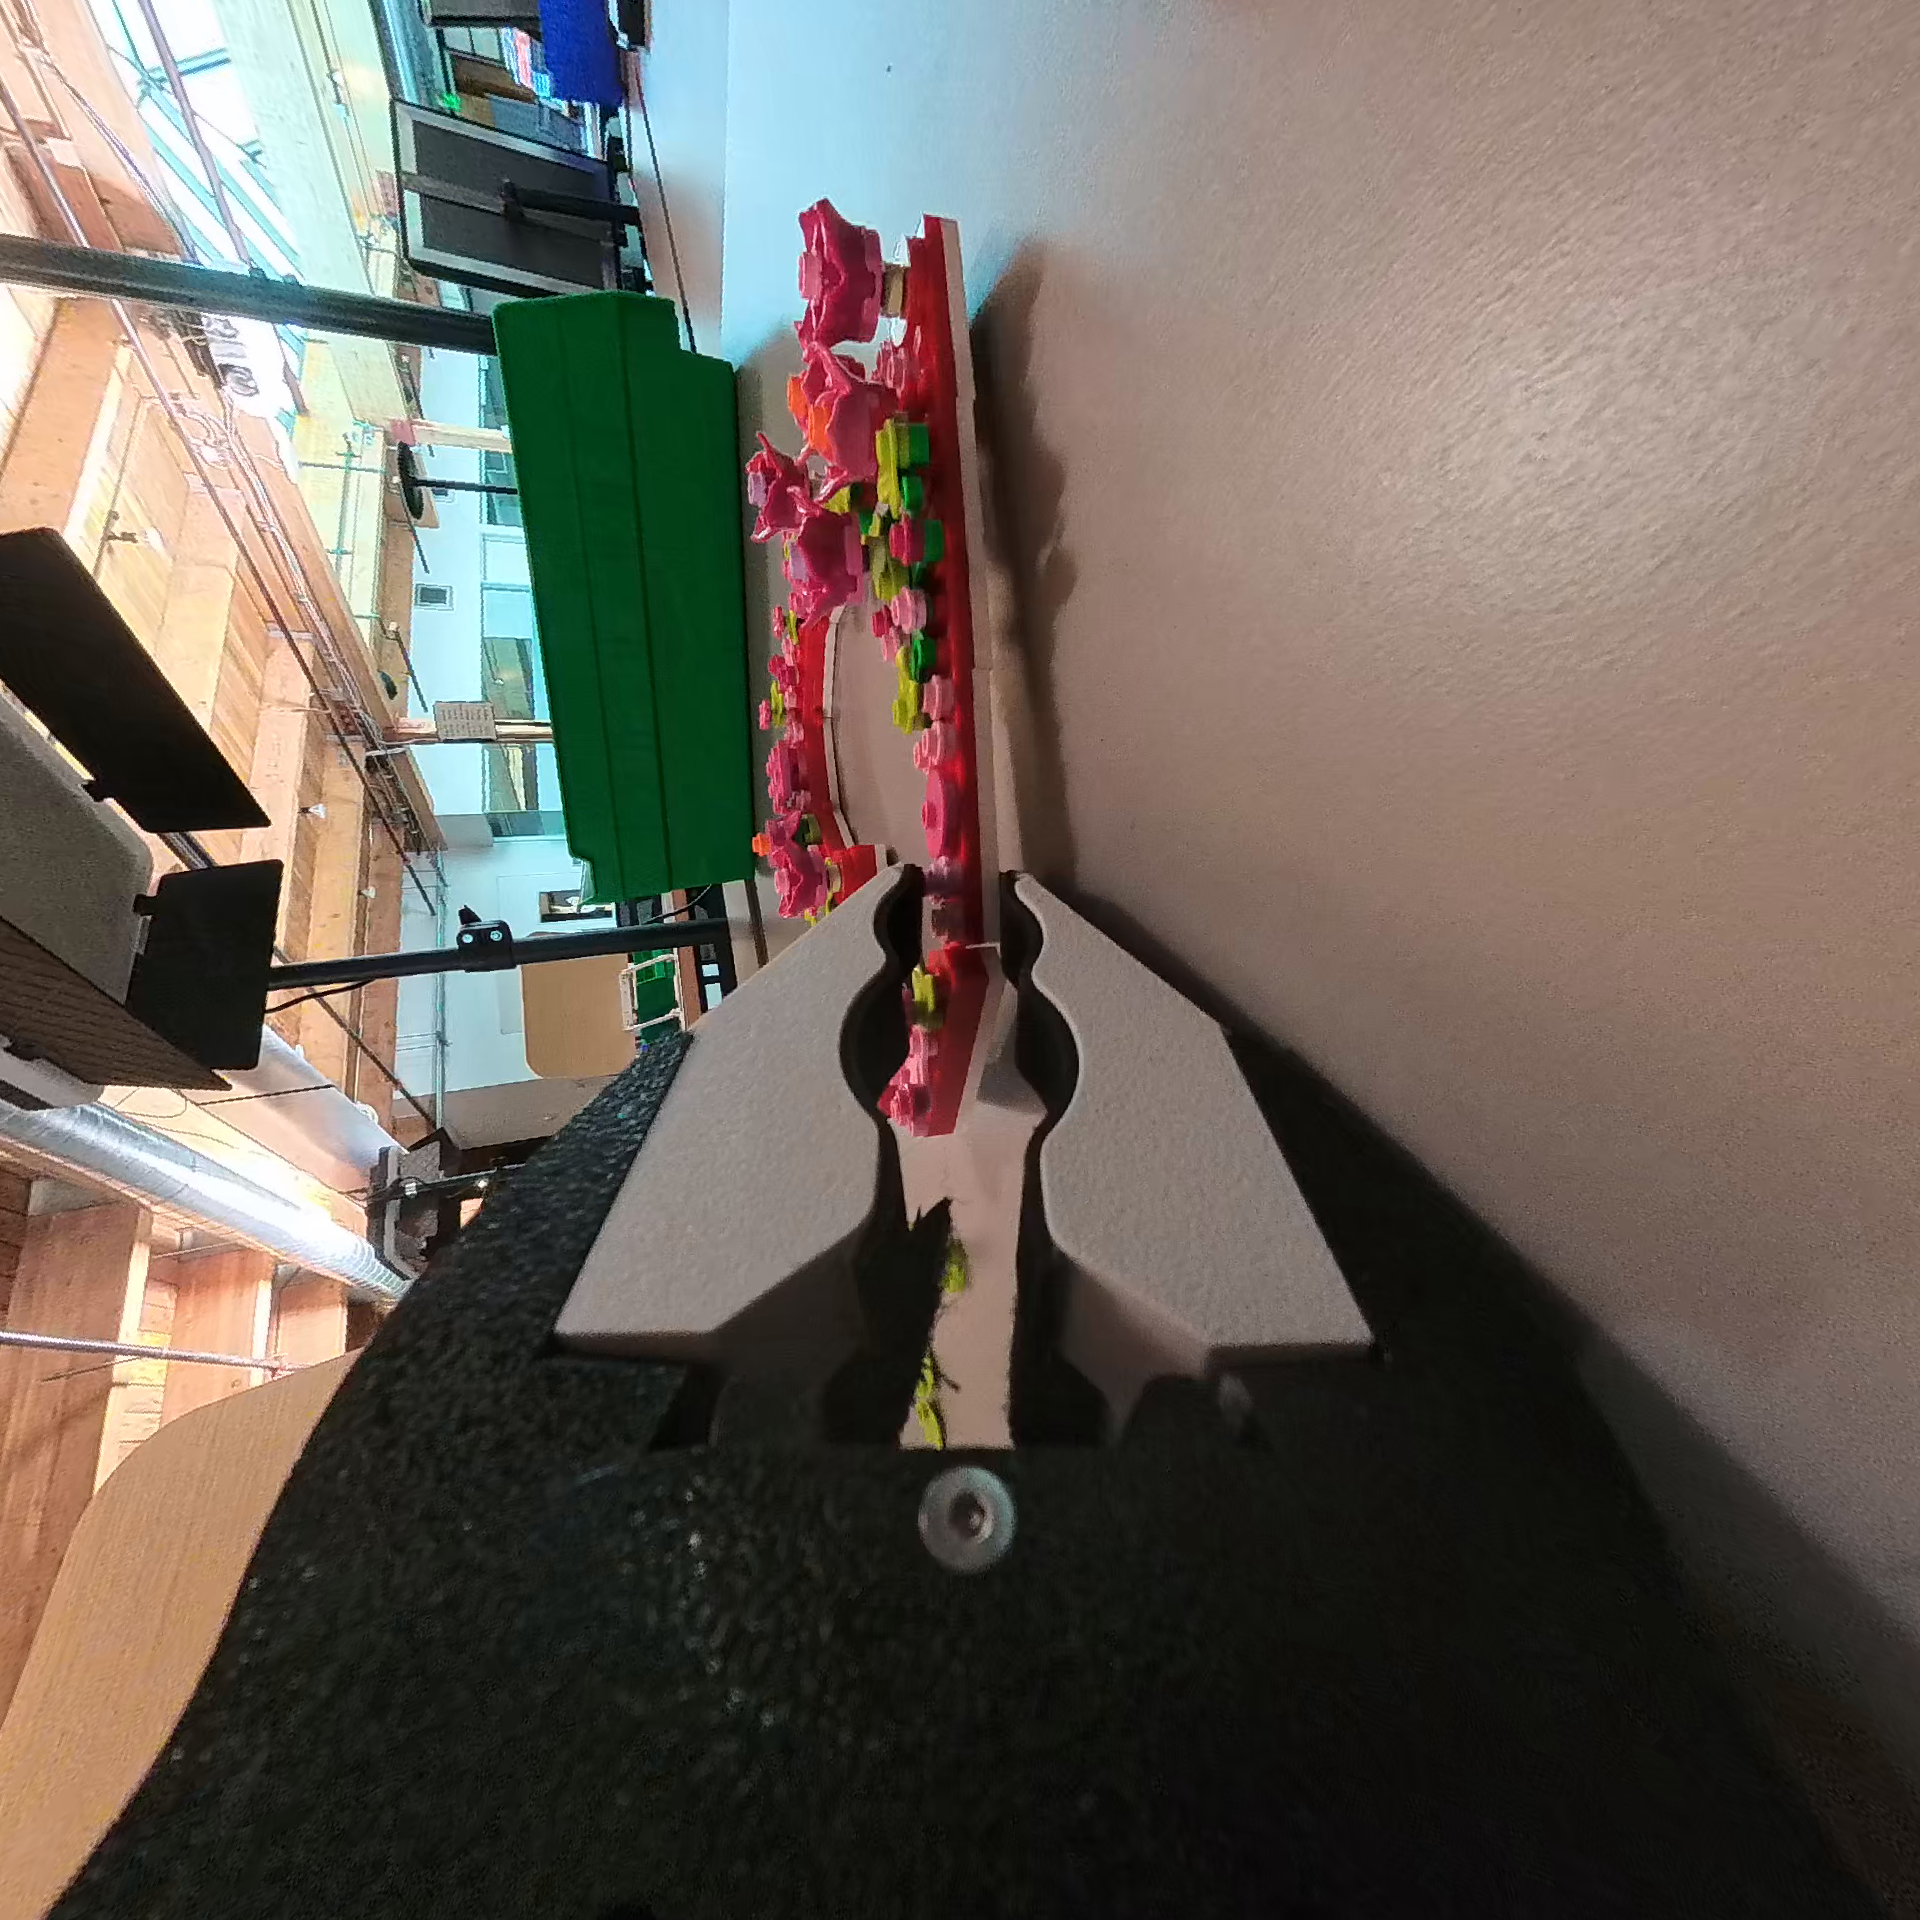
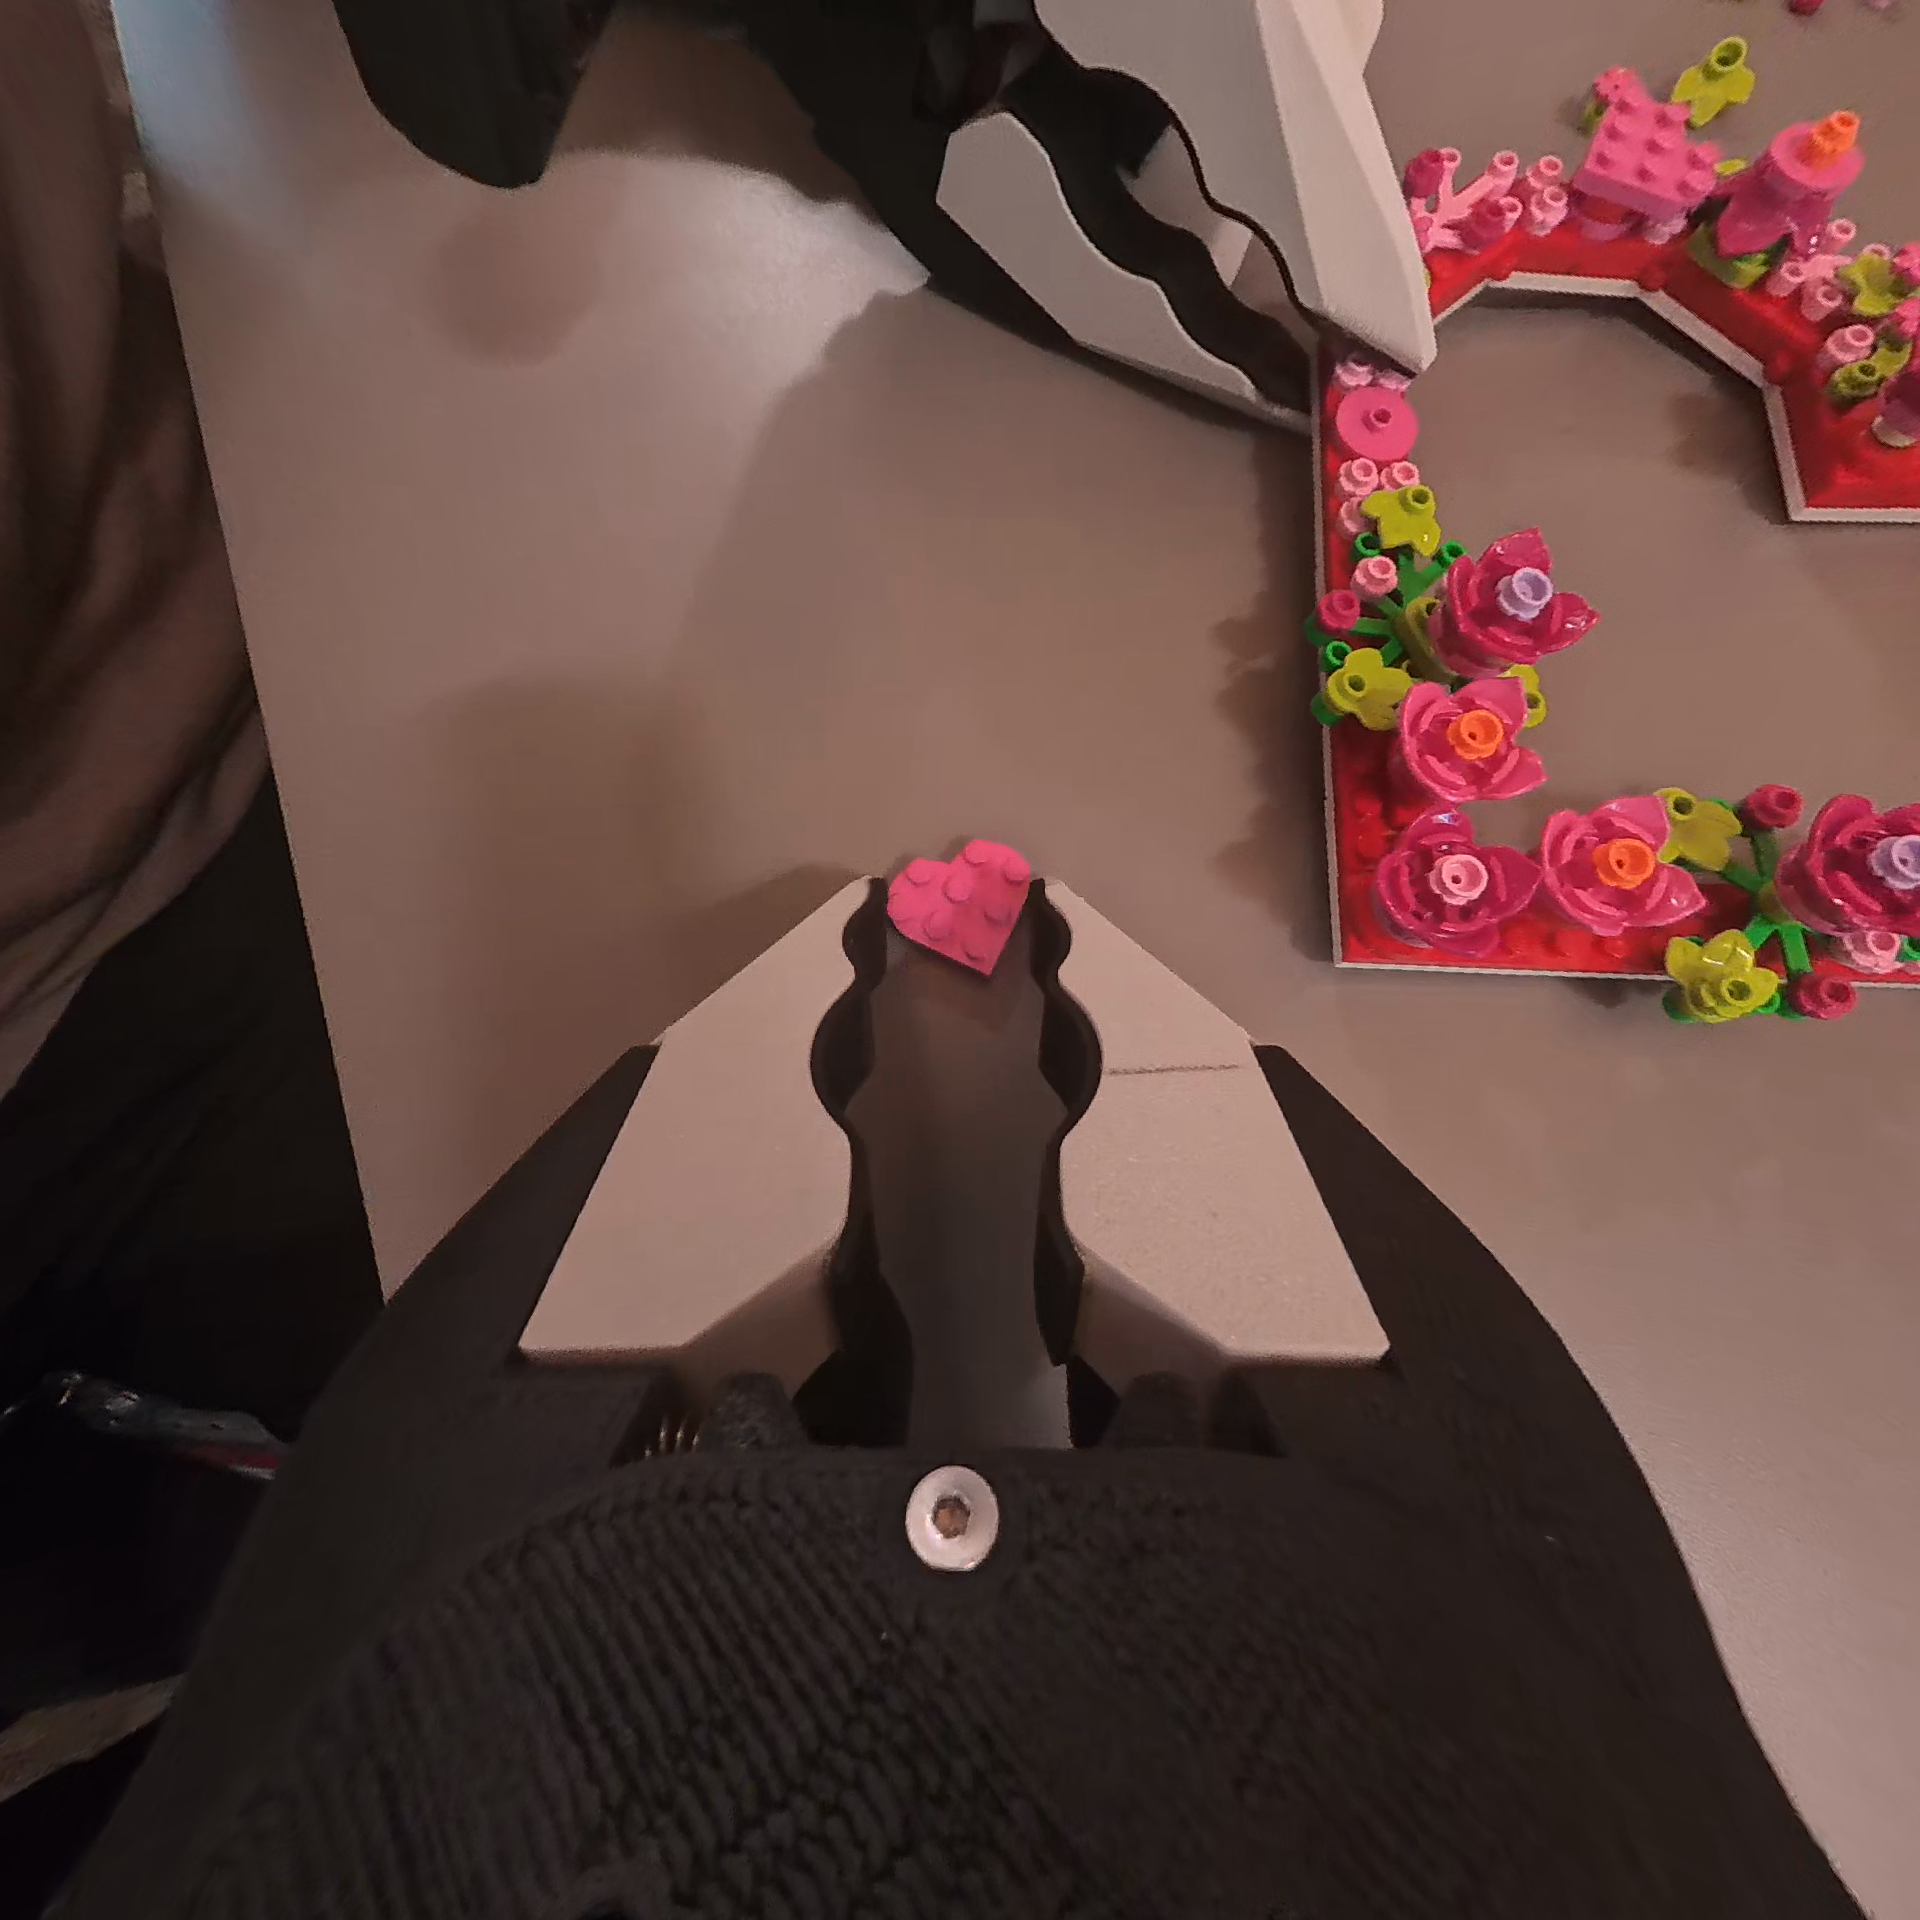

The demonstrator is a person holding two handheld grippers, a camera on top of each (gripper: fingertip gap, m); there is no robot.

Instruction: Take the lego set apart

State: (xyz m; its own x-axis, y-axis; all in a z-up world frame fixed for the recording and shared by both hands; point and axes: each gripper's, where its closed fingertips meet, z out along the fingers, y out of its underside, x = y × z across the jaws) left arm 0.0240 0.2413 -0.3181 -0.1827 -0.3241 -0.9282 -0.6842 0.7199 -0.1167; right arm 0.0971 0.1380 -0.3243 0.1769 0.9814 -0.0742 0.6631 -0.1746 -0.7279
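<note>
The lego set (image 2: 1340,831) is a red frame with a white rim, covered in pink flowers and lime leaves, lying flat on the grey table at the right. My left gripper (image 1: 961,883) is shut on the edge of the frame (image 1: 951,582). It also shows in the right wrist view (image 2: 1340,312), clamped at the frame's near-left corner. My right gripper (image 2: 954,885) is shut on a small pink heart plate (image 2: 966,920) held at its fingertips, left of the frame and apart from it.
A green ribbed block (image 1: 634,582) stands beyond the frame. A loose lime leaf piece (image 2: 1714,73) lies at the far right. The table edge (image 2: 260,727) runs down the left, with a person's clothing beside it. Bare grey tabletop (image 2: 727,623) lies between the grippers. The tips of one gripper are about 12 cm away from the tips of the other. Measured from the fingertips, the loose lime leaf piece (image 2: 1714,73) is 12 cm or so from the left gripper and 25 cm from the right.
</note>
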